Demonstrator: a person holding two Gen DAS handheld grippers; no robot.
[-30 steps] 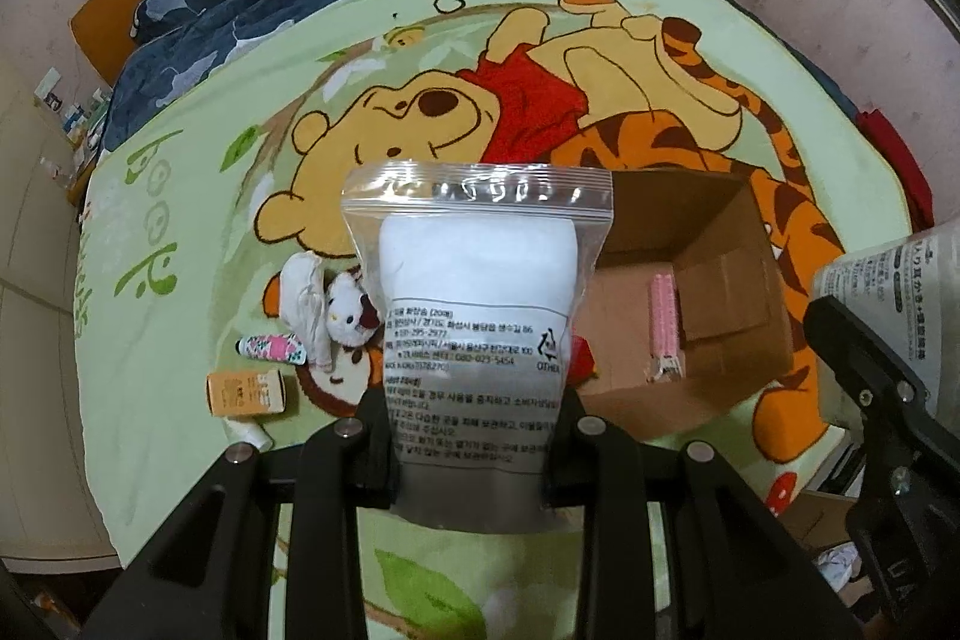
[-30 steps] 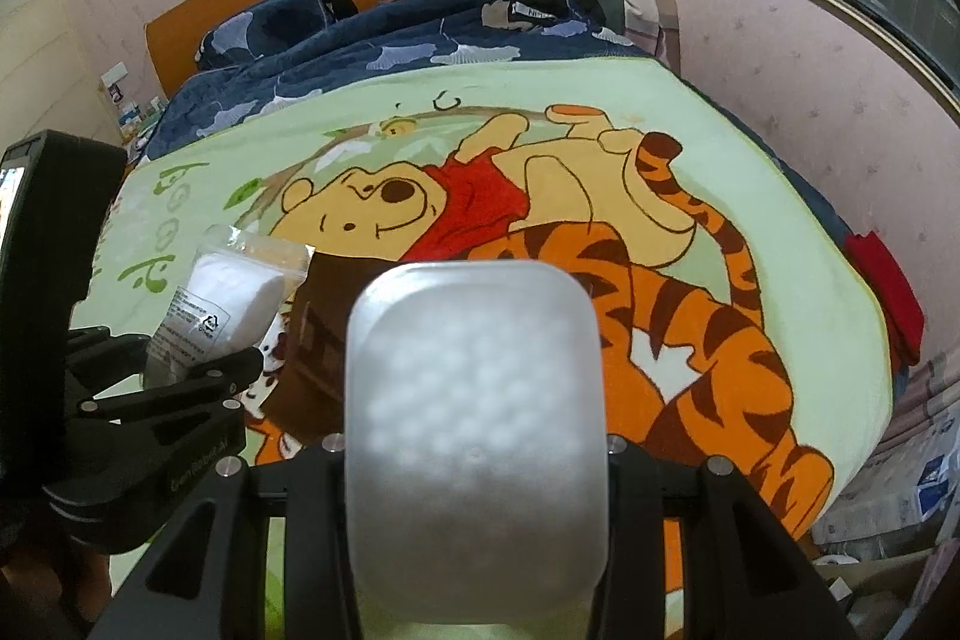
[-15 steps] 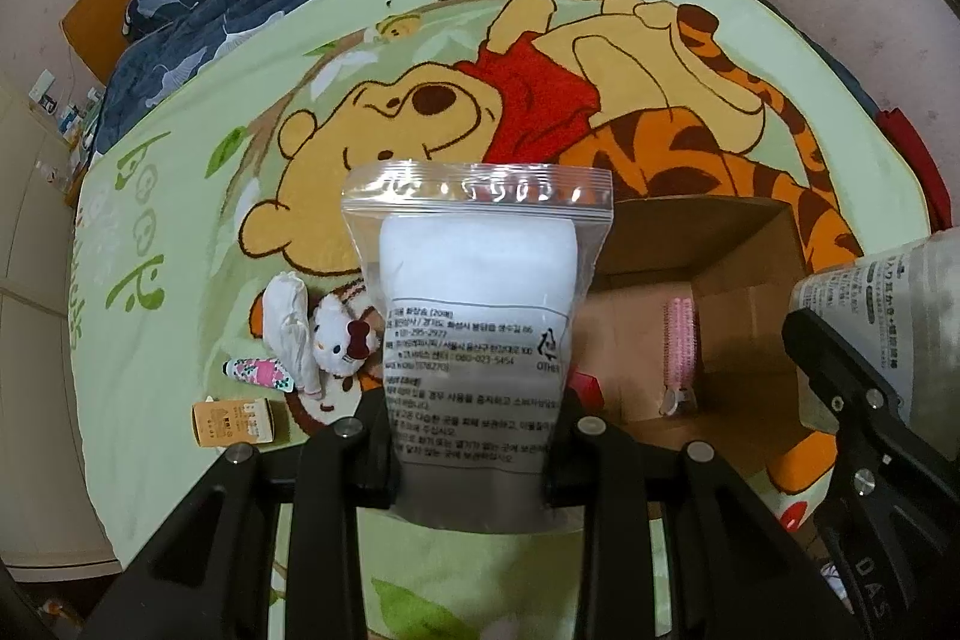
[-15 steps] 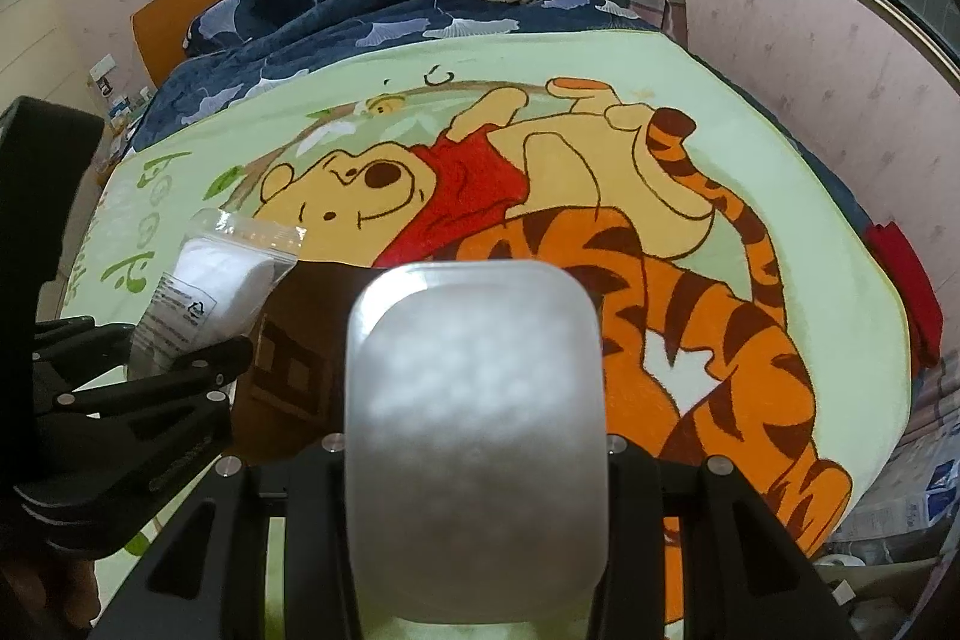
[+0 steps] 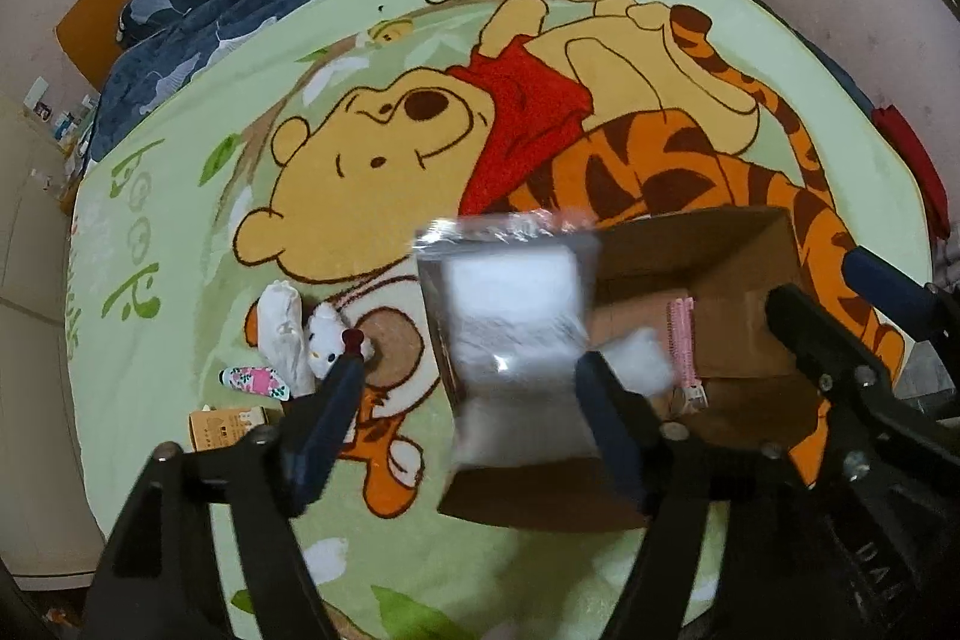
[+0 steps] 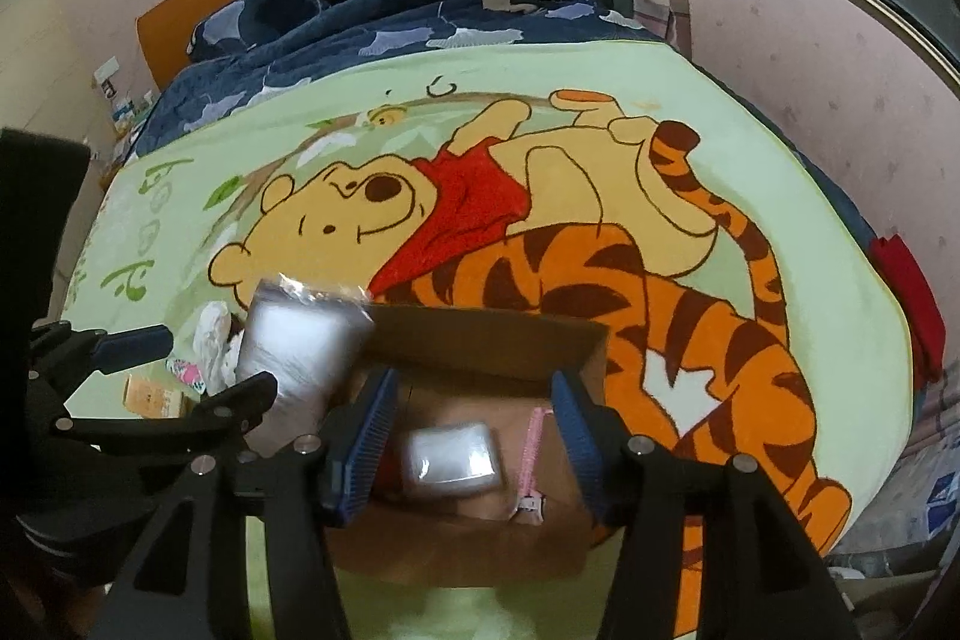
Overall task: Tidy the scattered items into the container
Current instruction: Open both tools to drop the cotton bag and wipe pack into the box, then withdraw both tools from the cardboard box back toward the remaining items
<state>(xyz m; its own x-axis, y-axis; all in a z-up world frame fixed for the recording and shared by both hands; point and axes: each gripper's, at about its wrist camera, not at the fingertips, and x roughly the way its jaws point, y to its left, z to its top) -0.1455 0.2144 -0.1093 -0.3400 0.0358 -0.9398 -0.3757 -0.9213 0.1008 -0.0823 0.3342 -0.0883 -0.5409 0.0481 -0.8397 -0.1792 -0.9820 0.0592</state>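
Dropping blurred over the cardboard box [image 5: 708, 256] on the bed's cartoon blanket [image 5: 180, 244], a zip bag of white pads [image 5: 516, 316] leaves the opening left tongs [image 5: 468, 370] while the opening right tongs [image 6: 474, 403] release a white pack [image 6: 451, 459] above the box, so both land inside.

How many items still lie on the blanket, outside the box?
4, all left of the box: a white cloth, a kitty plush, a floral clip and a small orange carton. The hand-held gripper may hide more.
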